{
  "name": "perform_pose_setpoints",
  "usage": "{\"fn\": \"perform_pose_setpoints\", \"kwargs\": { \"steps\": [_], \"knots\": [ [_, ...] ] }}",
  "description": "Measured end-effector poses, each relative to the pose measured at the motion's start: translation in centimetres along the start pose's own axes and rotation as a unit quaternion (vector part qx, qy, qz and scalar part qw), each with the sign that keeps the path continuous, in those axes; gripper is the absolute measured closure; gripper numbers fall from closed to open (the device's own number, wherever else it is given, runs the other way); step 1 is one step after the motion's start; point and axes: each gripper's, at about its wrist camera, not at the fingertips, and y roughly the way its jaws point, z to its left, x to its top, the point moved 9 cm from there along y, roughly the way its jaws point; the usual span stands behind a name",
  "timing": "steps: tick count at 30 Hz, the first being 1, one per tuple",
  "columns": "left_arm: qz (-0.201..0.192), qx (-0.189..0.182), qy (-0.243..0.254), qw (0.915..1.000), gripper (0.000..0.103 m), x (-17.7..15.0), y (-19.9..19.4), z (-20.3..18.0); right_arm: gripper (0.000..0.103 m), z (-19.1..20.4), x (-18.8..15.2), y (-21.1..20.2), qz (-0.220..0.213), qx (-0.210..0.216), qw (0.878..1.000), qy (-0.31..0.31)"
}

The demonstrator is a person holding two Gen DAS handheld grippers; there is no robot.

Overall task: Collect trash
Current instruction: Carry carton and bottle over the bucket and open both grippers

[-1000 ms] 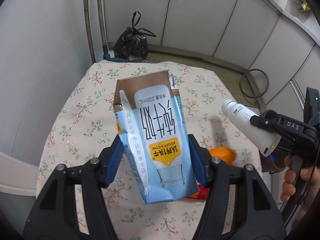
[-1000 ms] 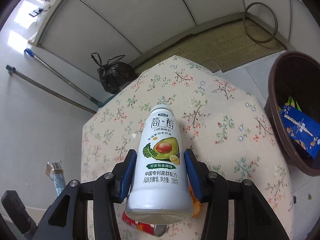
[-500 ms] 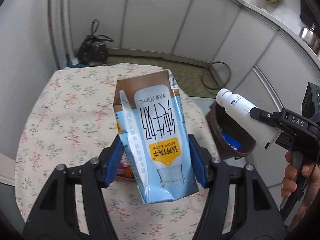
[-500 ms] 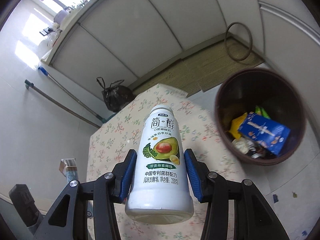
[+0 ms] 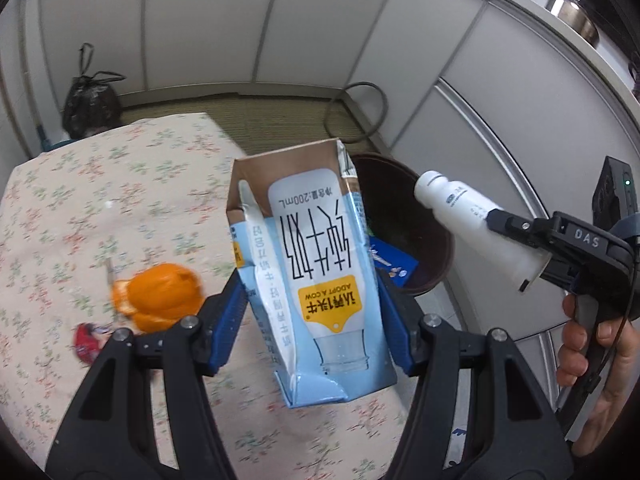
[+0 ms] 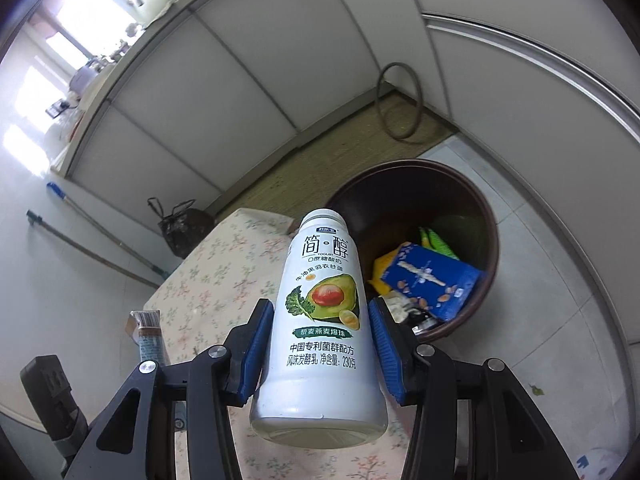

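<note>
My left gripper point(image 5: 312, 312) is shut on a light-blue milk carton point(image 5: 308, 264), held upside down above the table's right edge. My right gripper point(image 6: 322, 344) is shut on a white yogurt bottle point(image 6: 324, 320) with an avocado label; it also shows in the left wrist view point(image 5: 476, 228), held in the air beside the brown trash bin point(image 5: 436, 256). The bin point(image 6: 486, 216) stands on the floor right of the table and holds a blue box point(image 6: 432, 280) and other wrappers. Orange peel point(image 5: 160, 296) and a red wrapper point(image 5: 86, 340) lie on the table.
The table has a floral cloth point(image 5: 100, 200). A black trash bag point(image 5: 90, 108) sits on the floor behind it, against white cabinets. A hose ring point(image 6: 400, 100) leans on the cabinet. Mop handles point(image 6: 92, 248) lean at the left wall.
Both grippers have swung to the right, toward the bin, each still holding its item. The bin has come nearer and more central in both views.
</note>
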Motion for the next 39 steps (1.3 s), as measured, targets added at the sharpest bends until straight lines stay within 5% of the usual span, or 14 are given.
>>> {"fn": "perform_pose_setpoints", "kwargs": {
  "steps": [7, 24, 39],
  "knots": [
    [0.023, -0.022, 0.025, 0.9992, 0.039, 1.2, 4.9, -4.8, 0.053, -5.2, 1.5, 1.4, 0.011, -0.017, 0.999, 0.044],
    [0.073, 0.017, 0.072, 0.9946, 0.039, 2.6, 15.6, -10.9, 0.053, -11.9, 3.1, 4.7, 0.025, -0.043, 0.993, 0.107],
    [0.056, 0.043, 0.067, 0.9952, 0.03, 2.9, 14.9, -10.0, 0.045, -12.1, 4.5, 2.5, -0.009, -0.02, 0.992, 0.124]
  ]
}}
